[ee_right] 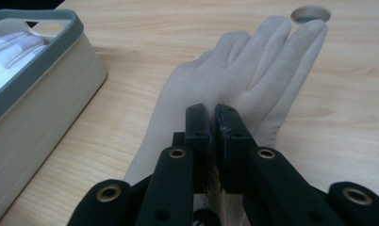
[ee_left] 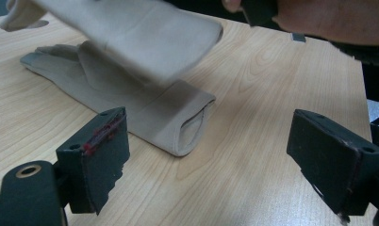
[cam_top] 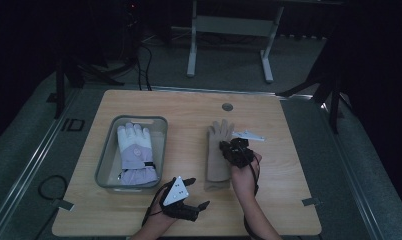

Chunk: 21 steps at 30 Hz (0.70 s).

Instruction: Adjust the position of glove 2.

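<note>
Two grippers at work, near edge first. Left gripper hangs idle at lower centre of the high view, jaws spread wide with nothing between them, likely waiting its turn. Right gripper, mid-frame, is clenched on a beige glove, apparently to carry it to the grey bin at centre left, where a white padded glove already lies. Left gripper view reveals what the high view hides: the held glove hangs lifted above a second beige glove lying flat on the table. Right gripper view shows the pinch at the palm.
</note>
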### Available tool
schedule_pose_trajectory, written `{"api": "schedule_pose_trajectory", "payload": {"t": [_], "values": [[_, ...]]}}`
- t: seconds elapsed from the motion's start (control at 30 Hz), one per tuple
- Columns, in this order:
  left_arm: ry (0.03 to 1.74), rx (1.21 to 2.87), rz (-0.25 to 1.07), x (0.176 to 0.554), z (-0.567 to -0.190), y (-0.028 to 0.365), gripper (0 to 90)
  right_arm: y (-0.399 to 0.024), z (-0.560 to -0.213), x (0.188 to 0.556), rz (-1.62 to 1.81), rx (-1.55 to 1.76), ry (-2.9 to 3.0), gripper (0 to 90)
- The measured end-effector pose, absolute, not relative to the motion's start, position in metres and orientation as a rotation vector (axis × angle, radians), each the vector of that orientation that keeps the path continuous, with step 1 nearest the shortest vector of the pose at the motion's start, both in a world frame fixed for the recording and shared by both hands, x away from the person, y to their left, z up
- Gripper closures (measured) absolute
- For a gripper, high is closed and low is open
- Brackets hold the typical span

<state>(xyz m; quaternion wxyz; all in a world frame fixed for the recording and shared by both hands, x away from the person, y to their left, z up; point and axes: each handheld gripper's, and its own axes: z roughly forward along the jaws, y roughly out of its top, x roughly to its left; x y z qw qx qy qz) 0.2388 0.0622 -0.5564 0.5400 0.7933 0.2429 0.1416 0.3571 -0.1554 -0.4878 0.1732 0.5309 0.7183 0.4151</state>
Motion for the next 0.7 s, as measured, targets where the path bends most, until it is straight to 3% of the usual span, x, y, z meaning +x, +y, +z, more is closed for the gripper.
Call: {"api": "schedule_pose_trajectory", "payload": {"t": [0.57, 0.7], "values": [[0.573, 1.897, 0.324, 0.239, -0.558, 0.060, 13.4, -0.151, -0.529, 0.361, 1.086, 1.584, 2.064, 82.0], [0.576, 1.895, 0.320, 0.239, -0.558, 0.060, 13.4, -0.149, -0.538, 0.361, 1.083, 1.586, 2.088, 75.3]]}}
